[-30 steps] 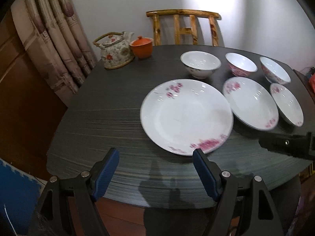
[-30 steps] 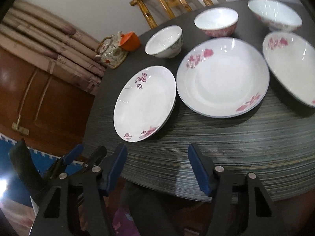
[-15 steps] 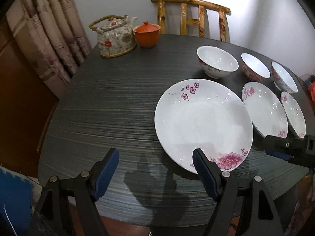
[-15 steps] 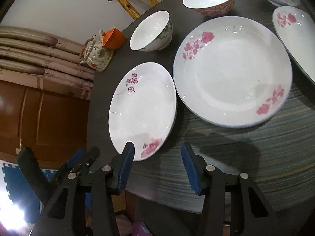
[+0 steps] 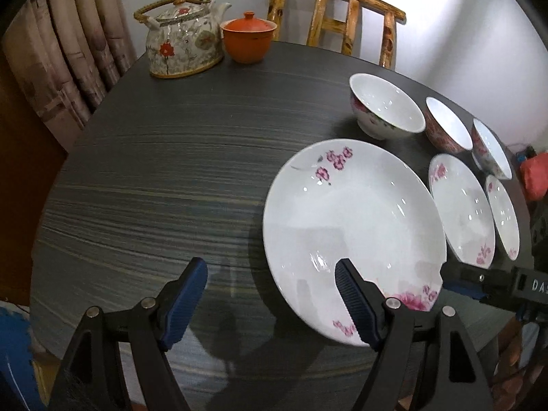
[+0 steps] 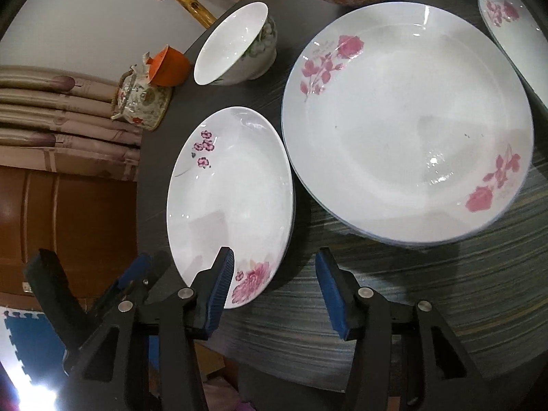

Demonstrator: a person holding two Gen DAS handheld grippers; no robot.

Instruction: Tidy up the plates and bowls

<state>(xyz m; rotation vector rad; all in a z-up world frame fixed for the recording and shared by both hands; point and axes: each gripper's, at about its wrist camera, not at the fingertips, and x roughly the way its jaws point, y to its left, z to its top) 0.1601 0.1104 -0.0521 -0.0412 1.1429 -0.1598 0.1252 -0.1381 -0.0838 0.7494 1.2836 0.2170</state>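
Two grippers tilt steeply down over the near edge of a dark round table [image 5: 154, 178]. The left gripper [image 5: 270, 294] has its jaws spread wide and holds nothing: its right finger [image 5: 356, 304] lies over the near rim of the plum-blossom plate [image 5: 352, 226], while the other finger is over bare table beside that plate. Whether the finger touches the rim I cannot tell. The right gripper [image 6: 274, 291] is set narrower, jaws still apart and empty; its left finger [image 6: 219, 284] overlaps the near rim of the same plate [image 6: 229, 188], by the big pink flower, and its right finger stands over bare table in front of the rose plate [image 6: 407, 123]. In the left wrist view the right gripper's black body [image 5: 493, 284] reaches in from the right edge, just beside the plum-blossom plate.

Beyond the plum-blossom plate sits a white bowl [image 5: 387, 109], then a red-patterned bowl [image 5: 448, 128] and a third bowl [image 5: 491, 149] in a row toward the right. A smaller plate [image 5: 502, 217] lies right of the rose plate. At the far left of the table stand a flowered teapot [image 5: 181, 44] and an orange lidded cup [image 5: 248, 39], with a wooden chair [image 5: 335, 17] behind.
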